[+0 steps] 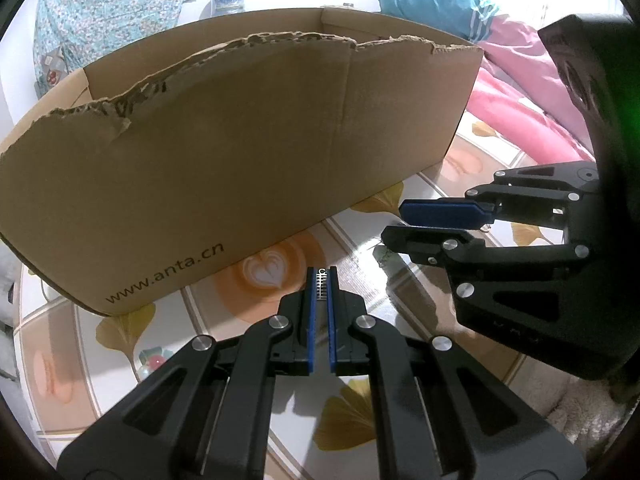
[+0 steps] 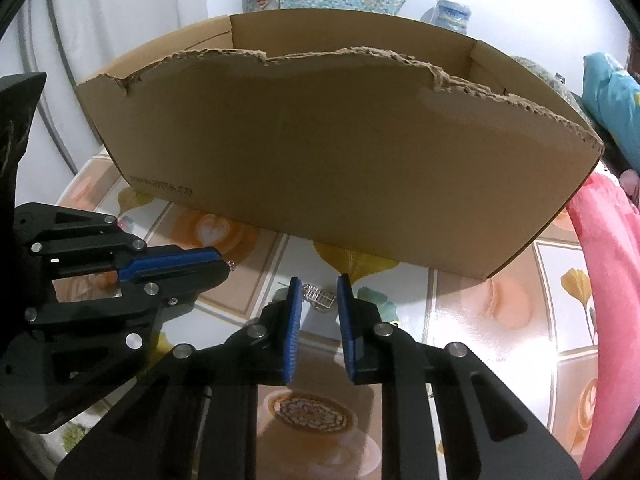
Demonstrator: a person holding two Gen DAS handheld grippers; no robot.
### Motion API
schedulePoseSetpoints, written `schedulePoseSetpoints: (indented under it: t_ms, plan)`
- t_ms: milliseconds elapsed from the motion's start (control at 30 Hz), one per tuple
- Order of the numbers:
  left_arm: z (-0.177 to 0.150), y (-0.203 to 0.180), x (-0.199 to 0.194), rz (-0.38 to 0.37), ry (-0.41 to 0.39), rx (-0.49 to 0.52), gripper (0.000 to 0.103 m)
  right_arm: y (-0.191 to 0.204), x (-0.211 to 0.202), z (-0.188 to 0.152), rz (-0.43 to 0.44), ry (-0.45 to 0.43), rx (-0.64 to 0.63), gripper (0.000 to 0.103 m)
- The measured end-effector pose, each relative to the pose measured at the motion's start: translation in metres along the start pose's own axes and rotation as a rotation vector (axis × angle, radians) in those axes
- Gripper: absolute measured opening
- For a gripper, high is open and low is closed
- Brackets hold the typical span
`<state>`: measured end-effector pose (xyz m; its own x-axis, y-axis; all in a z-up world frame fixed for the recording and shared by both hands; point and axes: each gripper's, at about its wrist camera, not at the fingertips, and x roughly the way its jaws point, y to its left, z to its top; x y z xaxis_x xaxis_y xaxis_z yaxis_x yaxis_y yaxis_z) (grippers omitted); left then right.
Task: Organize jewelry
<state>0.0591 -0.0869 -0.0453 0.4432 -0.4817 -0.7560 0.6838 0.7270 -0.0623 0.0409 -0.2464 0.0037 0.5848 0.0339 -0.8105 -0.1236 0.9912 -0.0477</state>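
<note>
Between the left gripper's (image 1: 322,276) closed blue pads sits a silver jewelry piece (image 1: 322,282), clamped just before the cardboard box (image 1: 240,160). Another silver piece (image 2: 319,297) lies on the patterned surface (image 2: 500,300) between the right gripper's (image 2: 319,288) parted pads, untouched.

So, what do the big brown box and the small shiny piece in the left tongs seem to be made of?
The box looks like matte corrugated cardboard: its torn top edge shows fluting. The shiny piece, pinched in the left tongs, seems polished silvery metal with small ladder-like links; plated or solid, I cannot tell.
</note>
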Motion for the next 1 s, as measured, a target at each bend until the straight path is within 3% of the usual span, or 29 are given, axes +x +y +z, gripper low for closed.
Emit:
schedulePoseSetpoints:
  t_ms: [333,567,700,1000]
  plan:
    - [-0.002,0.004,-0.002,-0.008,-0.006,-0.004,0.004,-0.001,-0.006,-0.001,0.031,-0.019,0.0,0.009]
    - [-0.002,0.005,-0.002,-0.009,-0.005,-0.001,0.004,-0.007,-0.017,0.001,0.131,-0.013,-0.029,0.01]
    - [-0.002,0.004,-0.003,-0.01,-0.005,0.0,0.004,-0.014,-0.012,0.008,0.195,0.01,-0.11,0.024]
    - [0.0,0.004,-0.002,-0.014,-0.004,0.0,0.004,-0.015,0.007,0.021,0.248,0.097,-0.353,0.024]
